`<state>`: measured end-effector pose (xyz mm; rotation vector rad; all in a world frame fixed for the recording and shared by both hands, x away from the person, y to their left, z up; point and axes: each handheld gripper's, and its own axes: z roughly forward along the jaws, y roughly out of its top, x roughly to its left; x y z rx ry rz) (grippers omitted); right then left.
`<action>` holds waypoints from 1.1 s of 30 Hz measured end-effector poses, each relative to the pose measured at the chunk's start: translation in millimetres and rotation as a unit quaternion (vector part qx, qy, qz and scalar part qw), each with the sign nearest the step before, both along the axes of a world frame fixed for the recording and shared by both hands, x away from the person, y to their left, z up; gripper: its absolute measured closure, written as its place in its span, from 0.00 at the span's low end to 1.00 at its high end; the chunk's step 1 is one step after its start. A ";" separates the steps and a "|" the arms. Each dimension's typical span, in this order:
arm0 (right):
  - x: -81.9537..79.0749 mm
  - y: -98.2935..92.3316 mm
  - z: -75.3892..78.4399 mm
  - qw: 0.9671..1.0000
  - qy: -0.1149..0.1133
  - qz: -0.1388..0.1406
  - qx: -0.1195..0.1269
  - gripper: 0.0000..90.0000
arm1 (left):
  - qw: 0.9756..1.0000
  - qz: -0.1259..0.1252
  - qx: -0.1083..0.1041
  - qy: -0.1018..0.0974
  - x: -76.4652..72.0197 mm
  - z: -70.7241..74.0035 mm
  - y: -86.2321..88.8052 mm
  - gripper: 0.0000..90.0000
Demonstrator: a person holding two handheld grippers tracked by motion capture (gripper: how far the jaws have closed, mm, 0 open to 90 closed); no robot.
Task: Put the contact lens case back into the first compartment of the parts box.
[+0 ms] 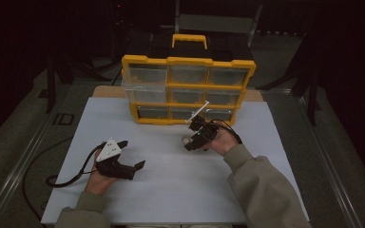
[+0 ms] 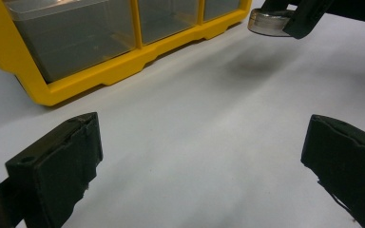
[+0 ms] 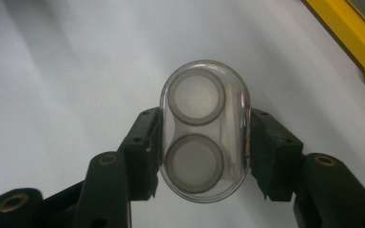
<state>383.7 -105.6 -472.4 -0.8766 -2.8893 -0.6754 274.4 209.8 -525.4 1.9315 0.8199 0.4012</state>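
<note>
Clamping a clear case (image 3: 204,130), right gripper (image 3: 203,152); left gripper (image 2: 202,166) agape, case contents indistinct.

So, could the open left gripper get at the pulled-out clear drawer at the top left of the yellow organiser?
Probably yes. The left gripper is open with nothing between its jaws, bare white table lies between it and the yellow organiser, and the pulled-out drawer sticks out on its side, away from the right gripper.

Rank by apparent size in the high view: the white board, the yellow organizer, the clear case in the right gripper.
1. white board, largest by far.
2. yellow organizer.
3. clear case, tiny, pinched in the right gripper.
</note>
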 end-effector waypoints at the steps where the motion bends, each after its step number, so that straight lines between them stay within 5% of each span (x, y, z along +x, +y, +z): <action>1: -0.1 0.1 0.4 1.000 0.000 -0.003 0.000 0.54 | 1.000 0.001 0.000 -0.001 0.0 0.1 0.2 0.01; 33: 5.7 3.6 33.9 1.000 -0.021 0.002 0.010 0.54 | 1.000 0.008 -0.008 -0.011 -0.8 2.2 1.8 0.01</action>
